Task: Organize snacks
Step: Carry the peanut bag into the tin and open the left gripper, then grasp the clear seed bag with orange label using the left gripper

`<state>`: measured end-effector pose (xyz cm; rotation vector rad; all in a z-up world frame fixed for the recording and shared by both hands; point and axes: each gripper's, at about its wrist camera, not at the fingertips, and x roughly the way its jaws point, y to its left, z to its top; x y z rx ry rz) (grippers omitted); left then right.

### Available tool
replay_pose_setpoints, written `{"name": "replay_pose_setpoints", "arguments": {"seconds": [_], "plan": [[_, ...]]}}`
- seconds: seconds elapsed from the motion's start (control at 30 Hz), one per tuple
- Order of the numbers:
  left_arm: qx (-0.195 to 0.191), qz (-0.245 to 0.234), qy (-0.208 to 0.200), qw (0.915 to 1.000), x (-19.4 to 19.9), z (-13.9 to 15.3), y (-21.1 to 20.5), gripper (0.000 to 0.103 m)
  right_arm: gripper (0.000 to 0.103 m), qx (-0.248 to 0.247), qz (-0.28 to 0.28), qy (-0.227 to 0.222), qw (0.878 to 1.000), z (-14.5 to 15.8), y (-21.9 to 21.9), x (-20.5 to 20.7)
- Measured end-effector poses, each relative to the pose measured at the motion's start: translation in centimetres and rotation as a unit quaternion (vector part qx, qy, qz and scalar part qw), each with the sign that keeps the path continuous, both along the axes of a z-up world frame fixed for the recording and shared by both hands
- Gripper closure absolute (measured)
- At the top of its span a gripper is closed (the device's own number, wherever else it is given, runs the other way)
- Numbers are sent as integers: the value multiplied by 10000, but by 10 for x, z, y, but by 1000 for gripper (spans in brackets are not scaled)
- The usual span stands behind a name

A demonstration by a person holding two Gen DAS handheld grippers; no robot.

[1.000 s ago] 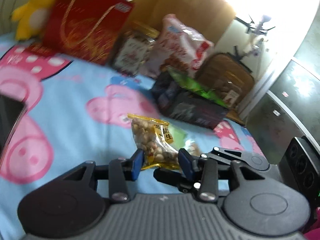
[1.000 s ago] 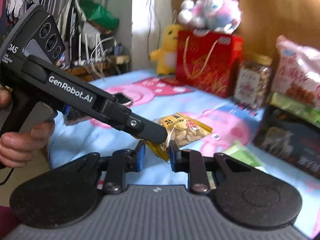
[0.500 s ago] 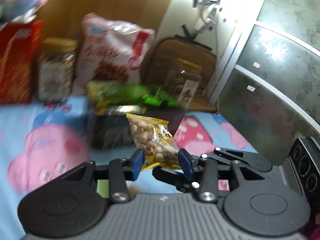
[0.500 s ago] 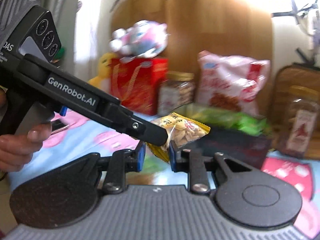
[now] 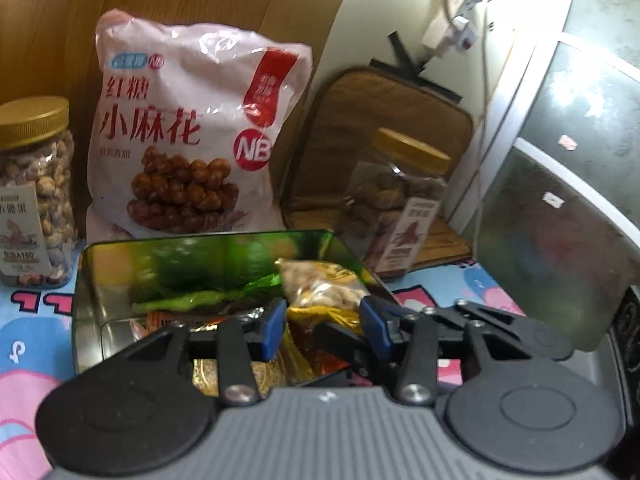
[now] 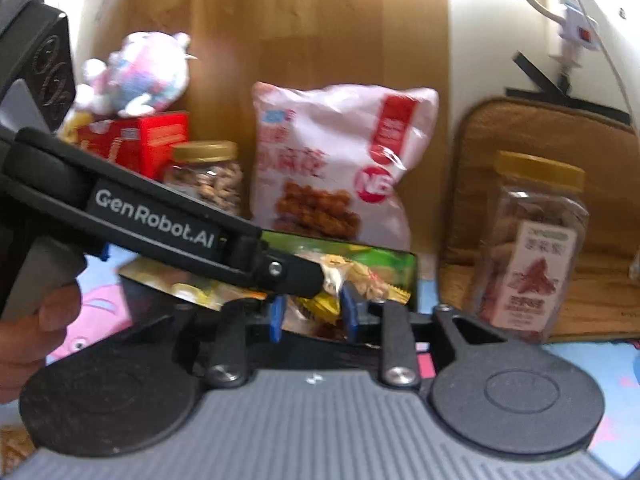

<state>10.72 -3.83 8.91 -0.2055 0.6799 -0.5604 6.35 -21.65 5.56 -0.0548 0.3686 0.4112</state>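
A small clear and yellow peanut packet [image 5: 320,288] is held by both grippers over an open metal tin [image 5: 92,288] on the bed. My left gripper [image 5: 322,328] is shut on the packet's lower edge. My right gripper [image 6: 314,312] is shut on the same packet [image 6: 352,276], beside the left gripper's finger. The tin [image 6: 412,276] holds green [image 5: 192,300] and yellow snack packets.
Behind the tin stand a pink bag of fried dough twists [image 5: 192,128], a gold-lid nut jar [image 5: 32,188] on the left and a yellow-lid jar [image 5: 396,208] on the right. A red box [image 6: 148,140] with a plush toy [image 6: 140,72] stands far left. The wooden headboard [image 6: 320,20] is behind.
Both grippers have carried the peanut packet from above the bedsheet rightward to the tin and lowered it over the tin's opening. Both stay shut on it.
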Motion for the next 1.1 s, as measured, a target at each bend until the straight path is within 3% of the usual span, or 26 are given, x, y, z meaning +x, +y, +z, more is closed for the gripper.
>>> {"name": "replay_pose_setpoints", "arguments": {"seconds": [0.03,0.27,0.43,0.6,0.7,0.83,1.0,1.1], "plan": [[-11,-10,10,10000,0,0,0,59,56,74,-46,-23,10000,0,-4,-4],[-353,-6,-135,9993,-33,17,30,59,56,624,-58,-86,9980,8,-21,-43],[-454,89,-162,9988,-83,14,73,53,55,1048,704,626,9900,-4,-17,-76],[-398,307,490,9975,-122,-22,113,51,52,1028,1445,1426,9738,-25,8,-93],[-618,387,732,9946,-146,-41,133,51,51,796,1449,1481,9751,-28,27,-91],[-990,501,954,9892,-176,-56,153,52,51,997,1492,1833,9665,-35,35,-76],[-1285,245,1400,9815,-194,-77,146,54,52,1267,1549,2017,9588,-39,30,-81],[-1260,226,1335,9828,-194,-77,134,58,53,1227,1591,2047,9580,-40,26,-94]]}}
